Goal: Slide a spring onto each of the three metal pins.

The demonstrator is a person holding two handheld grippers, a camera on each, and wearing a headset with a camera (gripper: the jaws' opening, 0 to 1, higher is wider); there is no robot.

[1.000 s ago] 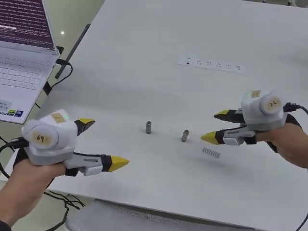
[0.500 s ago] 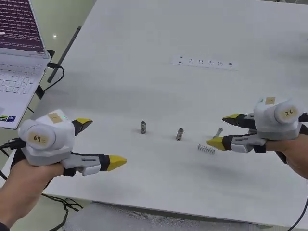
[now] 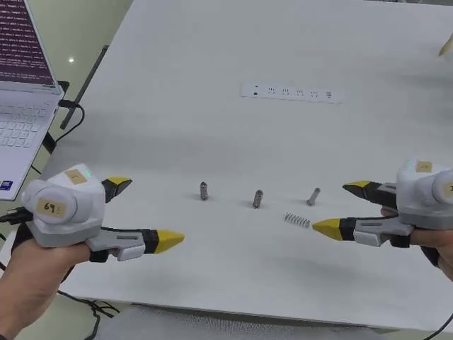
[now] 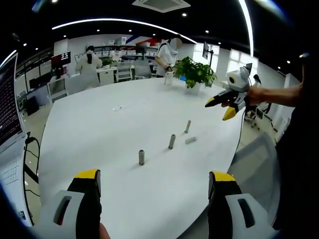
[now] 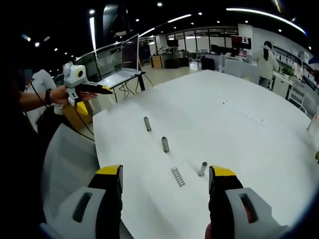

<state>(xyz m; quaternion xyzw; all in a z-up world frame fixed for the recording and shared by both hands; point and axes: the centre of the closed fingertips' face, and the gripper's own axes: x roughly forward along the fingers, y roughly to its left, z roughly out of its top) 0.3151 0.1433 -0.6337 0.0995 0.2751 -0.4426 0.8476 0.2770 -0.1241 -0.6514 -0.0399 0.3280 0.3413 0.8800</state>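
Three short metal pins stand in a row on the white table (image 3: pixel 212 127). The left pin (image 3: pixel 204 190) and the middle pin (image 3: pixel 257 199) each carry a coiled spring. The right pin (image 3: pixel 313 196) is bare. A loose spring (image 3: pixel 297 220) lies flat just in front of it. My right gripper (image 3: pixel 342 207) hovers open to the right of the loose spring, apart from it. My left gripper (image 3: pixel 145 212) is open and holds nothing, well left of the pins. The right gripper view has the bare pin (image 5: pixel 203 169) and loose spring (image 5: pixel 177 177) between its jaws.
A white power strip (image 3: pixel 291 93) lies on the table beyond the pins. An open laptop (image 3: pixel 18 92) sits off the table's left edge, with cables (image 3: pixel 78 117) beside it. A grey chair (image 3: pixel 212 327) stands at the near edge.
My right gripper has drawn back to the right, uncovering the bare third pin. The loose spring still lies flat. The left gripper has hardly moved, and the head camera has shifted.
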